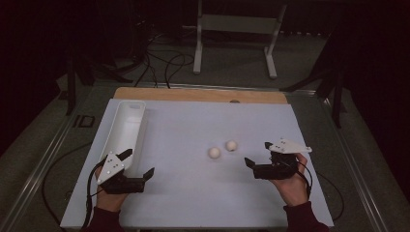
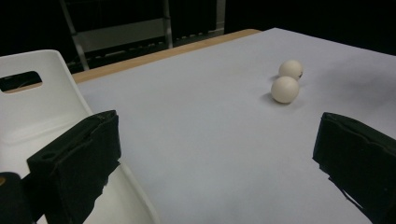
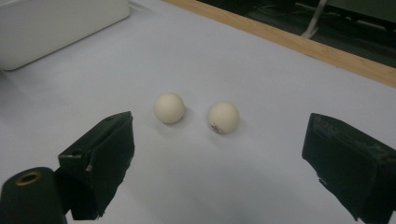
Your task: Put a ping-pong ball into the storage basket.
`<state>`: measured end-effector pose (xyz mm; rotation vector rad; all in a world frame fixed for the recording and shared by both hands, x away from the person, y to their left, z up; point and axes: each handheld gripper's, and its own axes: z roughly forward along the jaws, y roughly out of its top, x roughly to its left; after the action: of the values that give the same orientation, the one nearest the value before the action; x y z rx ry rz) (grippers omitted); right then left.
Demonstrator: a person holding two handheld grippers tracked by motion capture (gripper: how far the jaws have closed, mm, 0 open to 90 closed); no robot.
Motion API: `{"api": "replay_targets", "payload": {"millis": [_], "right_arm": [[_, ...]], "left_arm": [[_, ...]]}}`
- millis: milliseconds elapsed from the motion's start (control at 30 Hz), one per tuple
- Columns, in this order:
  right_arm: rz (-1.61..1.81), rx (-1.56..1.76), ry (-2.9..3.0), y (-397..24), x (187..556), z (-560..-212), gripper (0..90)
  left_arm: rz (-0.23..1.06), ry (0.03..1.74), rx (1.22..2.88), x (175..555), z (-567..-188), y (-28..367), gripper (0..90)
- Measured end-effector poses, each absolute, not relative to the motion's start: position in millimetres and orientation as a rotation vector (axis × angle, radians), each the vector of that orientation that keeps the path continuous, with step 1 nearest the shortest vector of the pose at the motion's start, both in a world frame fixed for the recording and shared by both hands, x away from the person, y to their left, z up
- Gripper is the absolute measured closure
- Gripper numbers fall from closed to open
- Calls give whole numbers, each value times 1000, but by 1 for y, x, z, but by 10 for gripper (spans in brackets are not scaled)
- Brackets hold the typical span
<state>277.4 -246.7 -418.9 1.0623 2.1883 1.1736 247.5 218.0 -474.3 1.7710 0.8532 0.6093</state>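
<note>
Two balls (image 1: 214, 152) (image 1: 231, 145) lie mid-table, outside the empty white bin (image 1: 126, 126) along the left edge; left gripper (image 1: 138, 163) and right gripper (image 1: 258, 153) both gape, released

A dim room: grey floor (image 1: 300, 72) strewn with cables (image 1: 159, 63), white metal stand (image 1: 237, 29) beyond
</note>
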Motion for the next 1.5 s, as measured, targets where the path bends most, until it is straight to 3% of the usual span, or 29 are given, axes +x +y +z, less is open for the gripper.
{"api": "replay_targets", "payload": {"millis": [1500], "right_arm": [[1058,1061,2278,-212,316,-407,90]], "left_arm": [[608,847,1777,248,-475,218,15]]}}
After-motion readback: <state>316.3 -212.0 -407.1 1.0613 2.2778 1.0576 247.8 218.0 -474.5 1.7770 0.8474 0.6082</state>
